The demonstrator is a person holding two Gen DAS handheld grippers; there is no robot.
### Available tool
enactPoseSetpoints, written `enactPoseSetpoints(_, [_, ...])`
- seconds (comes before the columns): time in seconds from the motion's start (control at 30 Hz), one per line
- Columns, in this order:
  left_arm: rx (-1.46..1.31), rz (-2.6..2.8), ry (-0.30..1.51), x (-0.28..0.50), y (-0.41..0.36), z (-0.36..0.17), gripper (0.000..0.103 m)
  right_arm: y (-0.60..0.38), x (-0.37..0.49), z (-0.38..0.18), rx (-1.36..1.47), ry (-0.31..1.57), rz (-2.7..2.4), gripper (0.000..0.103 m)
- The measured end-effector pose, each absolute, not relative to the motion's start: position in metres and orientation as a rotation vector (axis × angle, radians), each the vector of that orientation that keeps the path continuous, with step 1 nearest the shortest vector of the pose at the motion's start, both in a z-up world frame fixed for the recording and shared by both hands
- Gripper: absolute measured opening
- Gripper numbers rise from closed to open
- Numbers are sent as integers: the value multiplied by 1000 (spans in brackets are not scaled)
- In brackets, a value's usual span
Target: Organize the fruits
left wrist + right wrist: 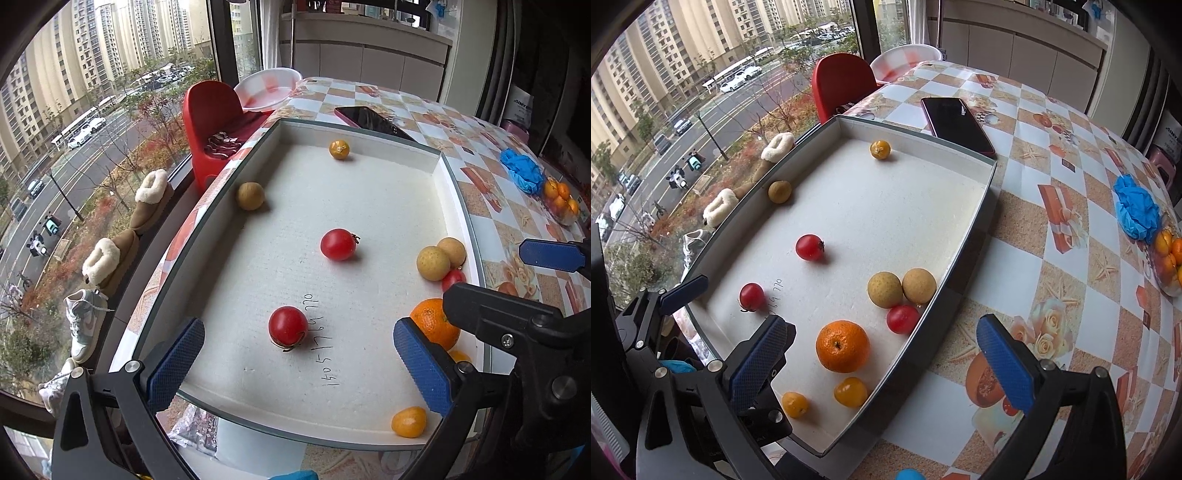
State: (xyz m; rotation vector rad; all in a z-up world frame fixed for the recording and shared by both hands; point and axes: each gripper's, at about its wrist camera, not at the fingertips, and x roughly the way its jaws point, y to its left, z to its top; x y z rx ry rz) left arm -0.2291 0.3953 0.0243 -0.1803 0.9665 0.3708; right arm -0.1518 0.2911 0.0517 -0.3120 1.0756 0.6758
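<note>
Tomato (288,325) sits dead centre at my wide-open left gripper (291,365), orange (843,346) at 11 o'clock of the equally wide, empty right gripper (882,363), so I drop straight down and squeeze gently.

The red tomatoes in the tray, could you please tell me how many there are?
3: one tomato mid-tray, one near the left wall by the handwriting, one against the right wall beside the two tan fruits. None looks hidden.

Beside the orange (432,326) in the left view, the left gripper's right finger (421,365) hides most of a yellow fruit (460,356), the right gripper's arm (491,314) covers part of a tomato (452,278).
</note>
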Motion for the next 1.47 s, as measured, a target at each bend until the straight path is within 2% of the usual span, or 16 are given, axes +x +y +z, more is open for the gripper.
enactPoseSetpoints(1.47, [-115, 388, 965, -232, 384, 28, 103, 292, -160, 47, -363, 1078, 692, 103])
